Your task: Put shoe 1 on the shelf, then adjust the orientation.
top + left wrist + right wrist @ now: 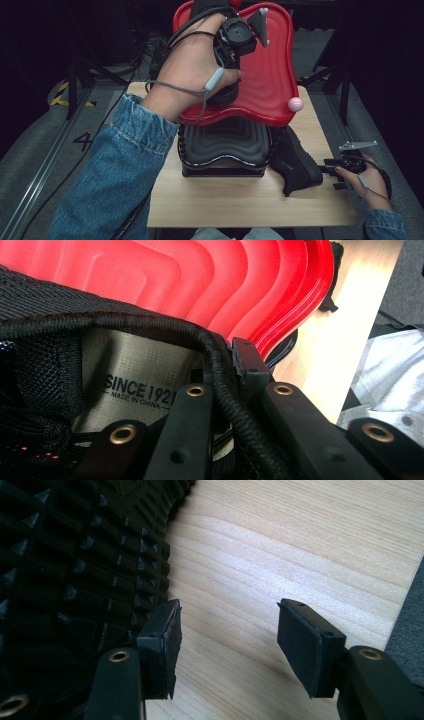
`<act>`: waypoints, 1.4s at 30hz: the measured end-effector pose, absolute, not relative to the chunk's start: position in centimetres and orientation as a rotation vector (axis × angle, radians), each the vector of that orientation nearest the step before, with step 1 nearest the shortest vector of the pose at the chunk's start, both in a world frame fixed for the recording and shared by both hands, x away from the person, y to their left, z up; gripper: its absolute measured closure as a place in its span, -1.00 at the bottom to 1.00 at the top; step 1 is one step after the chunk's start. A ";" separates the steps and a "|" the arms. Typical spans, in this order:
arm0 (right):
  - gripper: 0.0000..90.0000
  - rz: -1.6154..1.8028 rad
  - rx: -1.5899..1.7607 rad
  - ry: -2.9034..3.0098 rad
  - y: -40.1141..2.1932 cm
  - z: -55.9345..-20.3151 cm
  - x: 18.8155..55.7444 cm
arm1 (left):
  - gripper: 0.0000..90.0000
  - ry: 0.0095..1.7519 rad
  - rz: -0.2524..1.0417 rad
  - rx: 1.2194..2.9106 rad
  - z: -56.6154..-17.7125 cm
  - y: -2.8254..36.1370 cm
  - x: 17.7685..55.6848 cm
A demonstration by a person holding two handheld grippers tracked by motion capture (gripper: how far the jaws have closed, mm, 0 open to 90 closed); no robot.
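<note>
My left gripper [231, 50] hangs over the red ribbed tray [270, 75] on top of a rack. In the left gripper view its jaws [225, 370] are shut on the corded collar of a black shoe [50, 355]; a label inside reads "SINCE 1921". That shoe [224, 96] shows dark under the hand, just above the red tray [200, 280]. A second black shoe [295, 162] lies on its side on the wooden table, right of the rack. My right gripper [330, 167] stands open beside it; its left pad sits next to the studded sole [75, 555], gripper [227, 630] empty.
A black ribbed tray [225, 142] forms the rack's lower level. A pink ball [295, 104] sits at the red tray's right corner. The light wooden table [240, 200] has bare room in front of the rack. Dark floor, cables and stands surround the table.
</note>
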State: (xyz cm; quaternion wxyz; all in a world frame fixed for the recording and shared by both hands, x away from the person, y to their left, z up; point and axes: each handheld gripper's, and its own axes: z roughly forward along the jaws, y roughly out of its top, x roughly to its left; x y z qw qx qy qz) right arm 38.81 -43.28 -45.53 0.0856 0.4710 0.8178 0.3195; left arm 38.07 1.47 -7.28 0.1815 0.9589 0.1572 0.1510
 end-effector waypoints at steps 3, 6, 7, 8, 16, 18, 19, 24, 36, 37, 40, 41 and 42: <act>-0.03 0.954 1.407 2.437 -43.3 -45.5 38.8 | 0.92 0.455 0.418 2.711 -7.7 1.4 38.4; -0.03 0.955 1.408 2.434 -43.3 -45.5 38.8 | 0.92 0.432 0.442 2.720 -7.9 1.2 38.4; -0.03 0.955 1.407 2.434 -43.3 -45.5 38.8 | 0.92 0.436 0.446 2.718 -8.0 1.1 38.4; -0.03 0.956 1.408 2.436 -43.3 -45.5 38.8 | 0.91 0.422 0.462 2.725 -8.0 1.1 38.5; -0.03 0.956 1.406 2.438 -43.4 -45.5 38.8 | 0.90 0.452 0.418 2.718 -8.5 1.1 38.1; -0.04 0.957 1.412 2.434 -43.4 -45.5 38.8 | 0.90 0.440 0.420 2.722 -8.4 1.3 38.1; -0.04 0.956 1.408 2.434 -43.5 -45.5 38.8 | 0.89 0.465 0.414 2.711 -8.5 1.3 37.9; -0.04 0.955 1.414 2.437 -43.4 -45.5 38.8 | 0.77 0.454 0.426 2.721 -8.5 1.3 38.0; -0.05 0.939 1.412 2.445 -43.1 -45.4 38.8 | 0.35 0.530 0.438 2.644 -7.4 2.2 36.9; -0.05 0.940 1.409 2.444 -43.1 -45.4 38.8 | 0.32 0.532 0.441 2.635 -7.4 2.2 36.7; -0.06 0.939 1.404 2.440 -43.0 -45.2 38.9 | 0.24 0.511 0.465 2.630 -6.8 2.5 36.4; -0.06 0.942 1.399 2.440 -43.0 -45.2 38.9 | 0.23 0.521 0.467 2.617 -6.6 2.7 36.1; -0.06 0.942 1.394 2.437 -42.9 -45.1 38.9 | 0.23 0.518 0.479 2.605 -6.4 2.8 36.0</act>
